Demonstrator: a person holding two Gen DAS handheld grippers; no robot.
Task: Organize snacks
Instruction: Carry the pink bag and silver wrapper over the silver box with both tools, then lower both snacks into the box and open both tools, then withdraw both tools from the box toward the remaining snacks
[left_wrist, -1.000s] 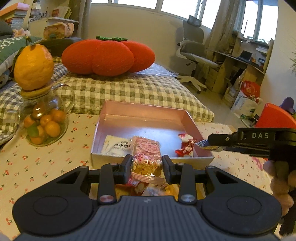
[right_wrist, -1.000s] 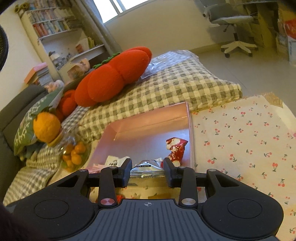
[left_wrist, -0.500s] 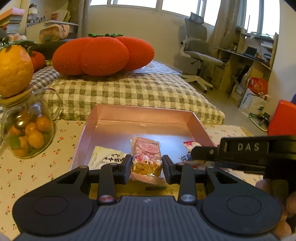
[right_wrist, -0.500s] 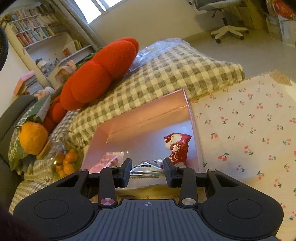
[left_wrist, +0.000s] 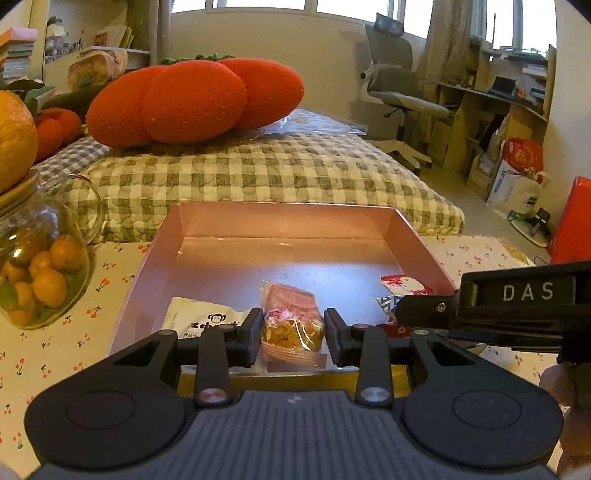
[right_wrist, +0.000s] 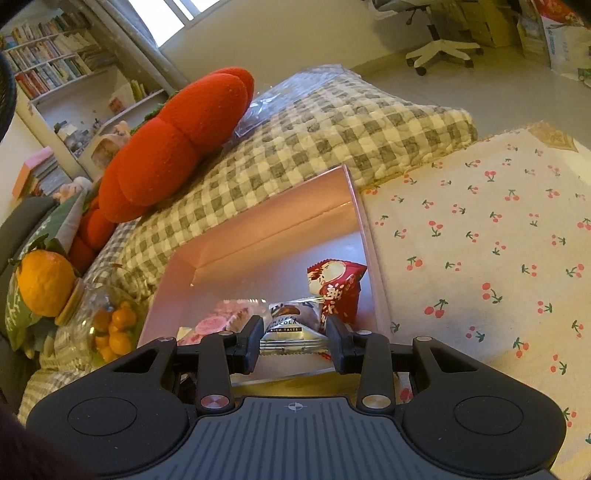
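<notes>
A pink box (left_wrist: 229, 218) sits on the cherry-print tablecloth and also shows in the right wrist view (right_wrist: 258, 225). My left gripper (left_wrist: 291, 334) holds a pink snack packet (left_wrist: 291, 317) over the box's near edge; the left finger touches it, with a gap at the right finger. A white packet (left_wrist: 199, 321) and a red packet (left_wrist: 402, 286) lie in the box. My right gripper (right_wrist: 293, 339) is shut on a silver chocolate packet (right_wrist: 291, 325) at the box's near right, next to the red packet (right_wrist: 336, 288). The right gripper also shows in the left wrist view (left_wrist: 399, 314).
A glass jar of small oranges (left_wrist: 33, 269) with a big orange (left_wrist: 11, 140) on its lid stands left of the box. A checked cushion (left_wrist: 258, 173) with a red pumpkin pillow (left_wrist: 192, 103) lies behind. Tablecloth (right_wrist: 480, 240) spreads right of the box.
Both grippers moved forward over the box's near edge with their packets. The left gripper's jaws have spread slightly around the pink packet.
</notes>
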